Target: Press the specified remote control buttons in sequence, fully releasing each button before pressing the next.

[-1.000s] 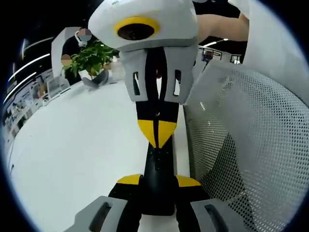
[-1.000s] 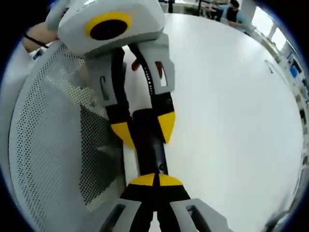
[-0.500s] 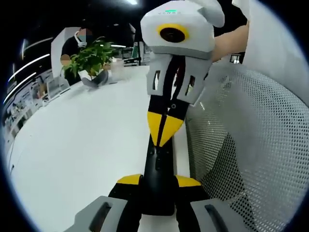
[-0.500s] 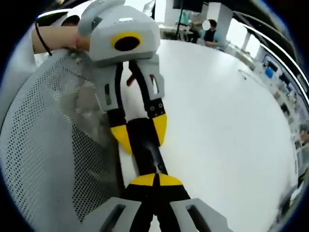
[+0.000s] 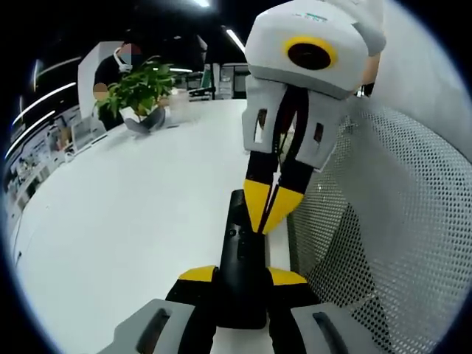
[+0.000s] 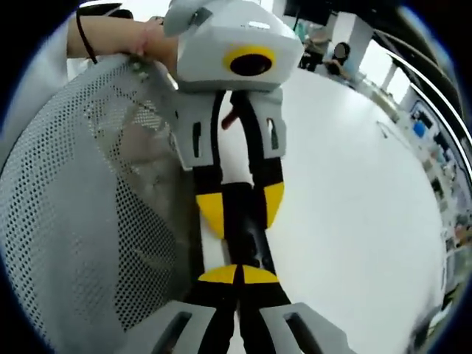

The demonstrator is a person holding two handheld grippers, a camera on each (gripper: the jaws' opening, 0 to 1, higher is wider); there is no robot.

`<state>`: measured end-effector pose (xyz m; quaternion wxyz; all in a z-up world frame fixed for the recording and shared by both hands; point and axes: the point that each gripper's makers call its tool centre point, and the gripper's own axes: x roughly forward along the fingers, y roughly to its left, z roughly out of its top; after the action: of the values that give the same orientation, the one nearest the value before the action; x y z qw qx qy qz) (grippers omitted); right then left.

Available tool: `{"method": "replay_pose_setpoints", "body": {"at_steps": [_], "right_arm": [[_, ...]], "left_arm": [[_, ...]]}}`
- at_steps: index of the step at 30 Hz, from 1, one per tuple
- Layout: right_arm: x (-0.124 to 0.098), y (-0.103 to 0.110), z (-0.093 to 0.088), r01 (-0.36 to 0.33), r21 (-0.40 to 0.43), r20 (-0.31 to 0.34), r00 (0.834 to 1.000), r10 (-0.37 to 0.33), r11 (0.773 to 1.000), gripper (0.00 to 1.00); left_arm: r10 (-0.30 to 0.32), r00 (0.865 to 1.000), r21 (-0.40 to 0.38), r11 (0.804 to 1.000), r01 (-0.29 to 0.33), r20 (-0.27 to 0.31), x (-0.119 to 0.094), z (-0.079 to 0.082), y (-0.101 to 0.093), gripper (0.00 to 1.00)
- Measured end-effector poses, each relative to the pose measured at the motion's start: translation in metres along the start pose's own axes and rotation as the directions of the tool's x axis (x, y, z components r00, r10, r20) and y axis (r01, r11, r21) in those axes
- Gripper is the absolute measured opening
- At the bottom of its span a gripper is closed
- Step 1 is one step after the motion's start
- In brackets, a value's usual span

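Left gripper view: we pinch the black remote control [image 5: 240, 269] in our left gripper [image 5: 241, 276], lying on the white table [image 5: 118, 236]. Our right gripper [image 5: 271, 214], tips pressed together, touches its far end. A mesh chair back [image 5: 383, 243] stands beside; farther off, a potted plant [image 5: 140, 92] and office shelving.

Black remote [image 5: 240, 269], yellow-tipped claws, white table [image 5: 125, 214], grey perforated mesh [image 5: 383, 221].
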<state>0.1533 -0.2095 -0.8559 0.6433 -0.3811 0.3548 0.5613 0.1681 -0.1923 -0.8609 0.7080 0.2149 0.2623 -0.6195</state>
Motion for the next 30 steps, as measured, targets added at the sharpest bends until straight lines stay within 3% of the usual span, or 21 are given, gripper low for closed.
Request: {"method": "replay_pose_setpoints", "body": {"at_steps": [9, 18, 30], "right_arm": [[0.0033, -0.0001, 0.0023, -0.065, 0.049, -0.046, 0.997, 0.067, 0.997, 0.00], [0.0041, 0.0020, 0.0009, -0.069, 0.016, -0.098, 0.993, 0.071, 0.997, 0.00], [0.0014, 0.0019, -0.0002, -0.062, 0.016, -0.038, 0.997, 0.063, 0.998, 0.00]], "left_arm": [[-0.001, 1.000, 0.000, 1.000, 0.001, -0.001, 0.0001, -0.0002, -0.0004, 0.25], [-0.006, 1.000, 0.001, 1.000, 0.006, 0.003, 0.0007, 0.0004, -0.0005, 0.25], [-0.009, 1.000, 0.003, 1.000, 0.009, 0.007, 0.0006, 0.0004, -0.0001, 0.25]]}}
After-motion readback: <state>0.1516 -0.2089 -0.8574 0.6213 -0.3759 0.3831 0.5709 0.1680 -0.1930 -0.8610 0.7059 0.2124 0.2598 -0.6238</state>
